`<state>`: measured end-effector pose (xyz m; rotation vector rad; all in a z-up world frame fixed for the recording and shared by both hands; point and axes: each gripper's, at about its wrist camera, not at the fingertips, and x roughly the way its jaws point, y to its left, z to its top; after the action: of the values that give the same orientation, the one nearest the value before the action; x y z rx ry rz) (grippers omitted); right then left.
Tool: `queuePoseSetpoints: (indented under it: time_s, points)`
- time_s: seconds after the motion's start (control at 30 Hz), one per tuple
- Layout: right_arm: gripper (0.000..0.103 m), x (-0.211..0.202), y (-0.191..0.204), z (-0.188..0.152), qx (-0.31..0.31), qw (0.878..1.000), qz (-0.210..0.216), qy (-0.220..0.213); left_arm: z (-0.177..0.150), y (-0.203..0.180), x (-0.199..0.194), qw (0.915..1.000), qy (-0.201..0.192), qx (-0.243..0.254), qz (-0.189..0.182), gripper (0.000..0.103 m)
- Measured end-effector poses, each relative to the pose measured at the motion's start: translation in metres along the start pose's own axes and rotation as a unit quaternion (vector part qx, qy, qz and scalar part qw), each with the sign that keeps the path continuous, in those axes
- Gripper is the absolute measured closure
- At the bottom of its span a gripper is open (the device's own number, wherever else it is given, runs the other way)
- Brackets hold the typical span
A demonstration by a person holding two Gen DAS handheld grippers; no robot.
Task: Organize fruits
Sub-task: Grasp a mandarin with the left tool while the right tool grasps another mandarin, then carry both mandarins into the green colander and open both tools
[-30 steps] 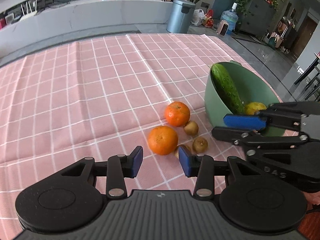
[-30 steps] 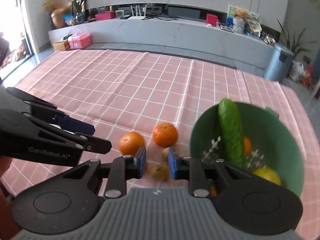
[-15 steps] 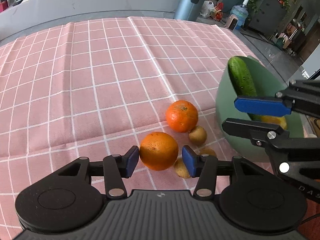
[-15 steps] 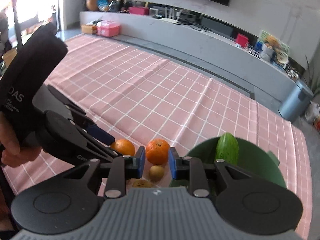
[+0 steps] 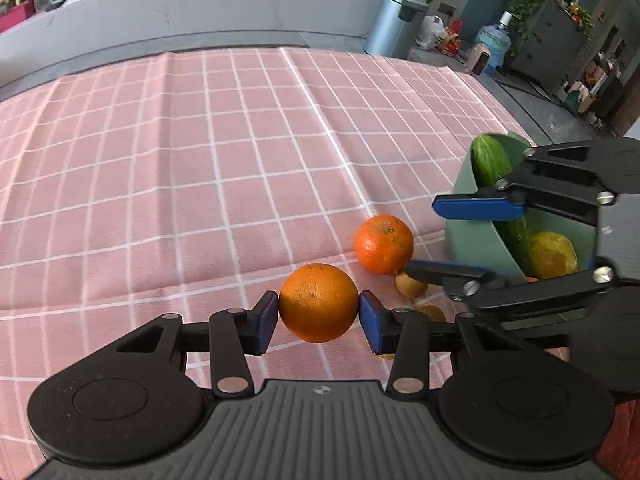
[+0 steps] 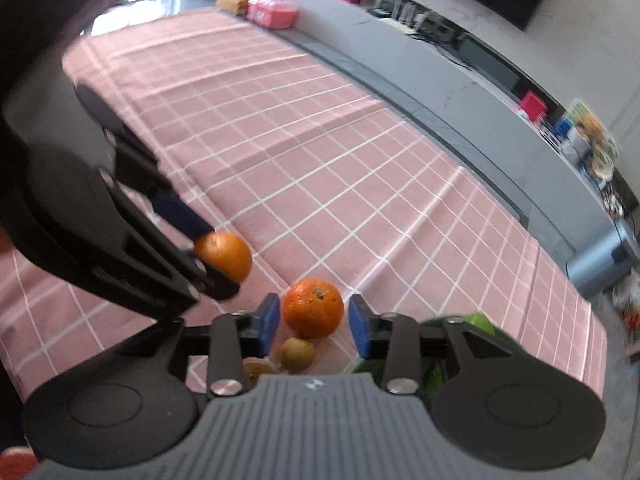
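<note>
My left gripper [image 5: 318, 316] is shut on an orange [image 5: 318, 302]; its blue pads touch both sides and it seems lifted off the cloth. It also shows in the right wrist view [image 6: 226, 255]. A second orange [image 5: 383, 244] lies on the pink checked cloth. My right gripper [image 6: 313, 322] is open around this second orange [image 6: 313, 307], pads apart from it. Small brown kiwis [image 5: 410, 285] [image 6: 297, 354] lie beside it. A green bowl [image 5: 472, 240] at the right holds a cucumber [image 5: 500, 196] and a yellow fruit [image 5: 554, 254].
The pink checked tablecloth [image 5: 200, 168] stretches far and left. A grey counter [image 5: 180, 8] and a metal bin [image 5: 394, 22] stand beyond the table's far edge. The right gripper's body [image 5: 560, 240] hangs over the bowl in the left wrist view.
My left gripper moved onto the nearer orange and closed on it. My right gripper swung left and opened wider, and the second orange now sits between its pads.
</note>
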<state>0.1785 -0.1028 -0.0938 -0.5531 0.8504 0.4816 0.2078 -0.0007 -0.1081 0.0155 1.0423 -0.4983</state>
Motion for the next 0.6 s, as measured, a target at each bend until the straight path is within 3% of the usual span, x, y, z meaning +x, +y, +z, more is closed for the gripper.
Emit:
queuePoseSetpoints:
  time_s: [0.2,0.6]
  points:
    - [0.067,0.022,0.005,0.015,-0.065,0.997,-0.002,0.037,-0.001,0.006,-0.012,0.9998,-0.012,-0.015,0.005,0.053]
    - [0.065,0.047,0.006,0.025,-0.093,0.992,0.026,0.087,-0.003,0.004,-0.025,0.9996,-0.018,-0.012,0.017,0.053]
